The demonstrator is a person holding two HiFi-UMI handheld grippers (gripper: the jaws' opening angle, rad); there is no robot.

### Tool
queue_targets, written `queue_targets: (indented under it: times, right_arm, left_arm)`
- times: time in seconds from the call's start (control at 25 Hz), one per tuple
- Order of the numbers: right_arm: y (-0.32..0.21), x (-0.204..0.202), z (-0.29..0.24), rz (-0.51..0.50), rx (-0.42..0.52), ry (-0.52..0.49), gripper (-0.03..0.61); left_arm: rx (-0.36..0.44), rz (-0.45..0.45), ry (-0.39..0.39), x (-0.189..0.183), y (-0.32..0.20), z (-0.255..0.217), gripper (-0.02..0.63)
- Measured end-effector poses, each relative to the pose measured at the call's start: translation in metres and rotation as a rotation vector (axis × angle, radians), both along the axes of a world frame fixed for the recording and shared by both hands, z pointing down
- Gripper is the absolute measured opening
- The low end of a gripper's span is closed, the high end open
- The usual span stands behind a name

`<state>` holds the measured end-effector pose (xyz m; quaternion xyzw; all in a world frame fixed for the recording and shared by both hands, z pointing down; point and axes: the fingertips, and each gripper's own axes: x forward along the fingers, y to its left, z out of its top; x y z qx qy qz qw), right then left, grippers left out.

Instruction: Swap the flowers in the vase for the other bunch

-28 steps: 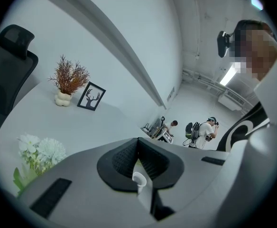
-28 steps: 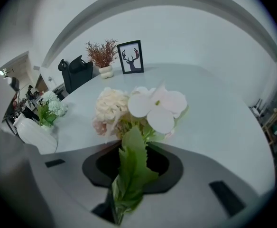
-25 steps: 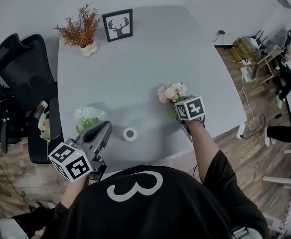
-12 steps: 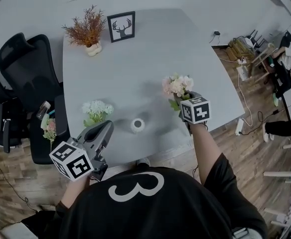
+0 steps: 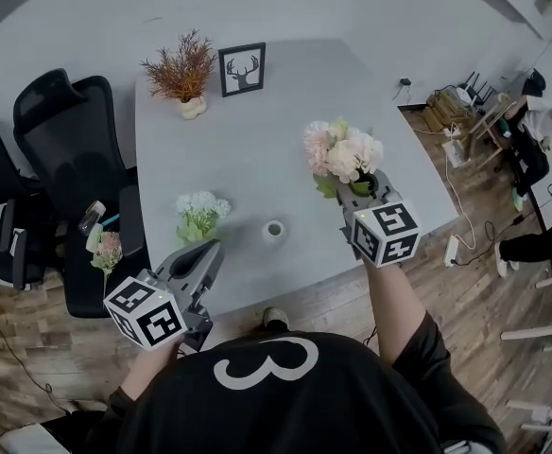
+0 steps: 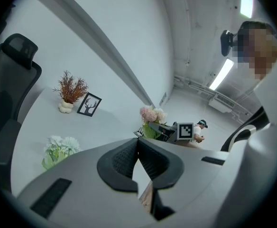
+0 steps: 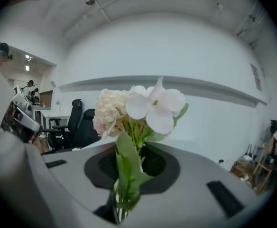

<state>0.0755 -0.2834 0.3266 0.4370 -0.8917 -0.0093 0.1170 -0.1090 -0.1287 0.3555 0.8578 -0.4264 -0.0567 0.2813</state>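
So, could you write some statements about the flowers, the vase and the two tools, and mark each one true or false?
1. The right tool holds the pink and cream flower bunch by its stems. True; its jaws have just been closing on the stems.
2. The small white round vase has flowers in it. False: it stands empty on the grey table.
3. The white and green flower bunch lies on the table, ahead of the left tool. True.
4. The left tool grips a stem. False: its jaws are shut with nothing between them.
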Motion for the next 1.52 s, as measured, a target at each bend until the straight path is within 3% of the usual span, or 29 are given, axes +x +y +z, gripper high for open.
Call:
queue_targets:
  times: [0.36,0.68,0.96,1.16,1.52]
  right_arm:
    - [0.068,-0.041,-0.118,-0.159,0.282,-0.157,0.067]
    - [0.099,-0.068,-0.143,-0.322,0.36,-0.338,0.067]
    - [0.101,-0.092,-0.129,-0.423,0.355,-0.417,0.067]
    - [0.092,-0.105,-0.104,-0.477,0.331,-0.411,0.067]
    - [0.064,-0.117,-0.037,-0.516,0.203,-0.431,0.067]
  left_arm:
    - [0.045,0.002,-0.001,-0.002,0.022,-0.02,0.011]
    - [0.029,-0.022,-0.019,-0.005,0.034,-0.018,0.011]
    - [-0.003,-0.062,-0.027,-0.018,0.032,-0.006,0.011]
    - [-0.048,-0.086,-0.024,-0.024,0.023,0.008,0.012]
    - [-0.105,-0.113,-0.018,-0.029,-0.005,0.025,0.011]
